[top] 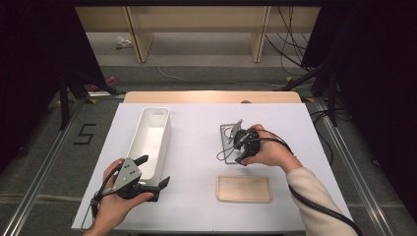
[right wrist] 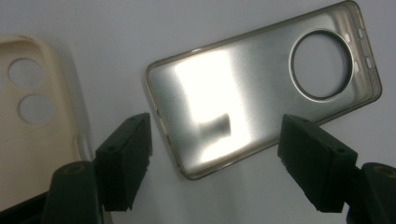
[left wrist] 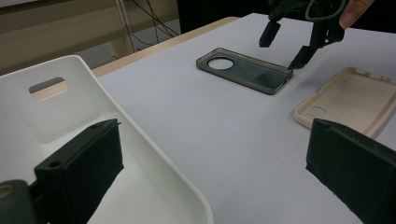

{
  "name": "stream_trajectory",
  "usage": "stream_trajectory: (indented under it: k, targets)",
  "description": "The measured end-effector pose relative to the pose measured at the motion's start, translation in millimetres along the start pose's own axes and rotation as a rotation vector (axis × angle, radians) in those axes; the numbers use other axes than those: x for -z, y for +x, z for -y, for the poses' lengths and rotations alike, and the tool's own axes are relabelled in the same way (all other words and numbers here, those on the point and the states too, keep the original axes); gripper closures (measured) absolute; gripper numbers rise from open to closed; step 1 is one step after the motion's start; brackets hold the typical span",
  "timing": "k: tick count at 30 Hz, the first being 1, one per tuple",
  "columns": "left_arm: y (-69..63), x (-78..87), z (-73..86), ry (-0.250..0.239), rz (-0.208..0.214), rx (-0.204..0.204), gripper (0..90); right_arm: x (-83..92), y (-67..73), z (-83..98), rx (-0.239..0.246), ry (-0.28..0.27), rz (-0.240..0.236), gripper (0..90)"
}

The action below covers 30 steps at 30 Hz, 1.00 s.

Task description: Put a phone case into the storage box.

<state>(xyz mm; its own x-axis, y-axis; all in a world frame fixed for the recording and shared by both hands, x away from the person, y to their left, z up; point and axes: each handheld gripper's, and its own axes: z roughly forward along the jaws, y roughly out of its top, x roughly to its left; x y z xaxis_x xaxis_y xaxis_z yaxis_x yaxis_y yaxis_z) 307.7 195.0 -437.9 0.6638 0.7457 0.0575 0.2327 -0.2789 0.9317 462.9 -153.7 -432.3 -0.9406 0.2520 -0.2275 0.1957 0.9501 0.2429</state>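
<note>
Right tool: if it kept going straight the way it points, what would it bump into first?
Probably the grey phone case, lying flat on the table just beyond the right tool, whose jaws stand open above its near end.

Grey floor (top: 206,73), wooden shelving (top: 196,22), dark curtains (top: 29,59)

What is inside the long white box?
The white box looks empty: bare floor and walls in the high view. The left gripper covers a bit of its near end.

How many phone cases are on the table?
2. The grey see-through case lies flat under the open right gripper. The cream case lies flat closer to the person, apart from the grey one. The white bin looks empty.
</note>
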Motion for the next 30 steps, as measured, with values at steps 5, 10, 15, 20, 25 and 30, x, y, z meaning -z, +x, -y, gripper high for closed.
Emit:
stream_trajectory:
  k: [5,10,15,20,25,30]
  targets:
    - [-0.3,0.0,-0.2,-0.001,0.001,-0.002,3.1,-4.8,5.5,-2.7,0.052,0.037,0.012,28.4]
    - [-0.3,-0.2,-0.2,-0.001,0.001,-0.001,3.1,-8.1,9.7,-6.3,0.089,0.070,0.024,28.8]
    - [-0.3,-0.3,0.0,0.000,0.002,0.001,3.1,-10.5,12.3,-8.7,0.116,0.085,0.029,29.4]
    - [-0.3,-0.5,0.1,0.000,0.003,0.000,3.1,-14.6,14.1,-9.8,0.133,0.103,0.033,29.9]
    - [-0.3,-0.5,0.0,-0.001,0.004,0.001,3.1,-18.7,15.8,-12.3,0.158,0.115,0.046,31.3]
    - [-0.4,-0.7,0.0,-0.001,0.004,0.000,3.2,-22.4,16.4,-13.5,0.179,0.131,0.058,32.2]
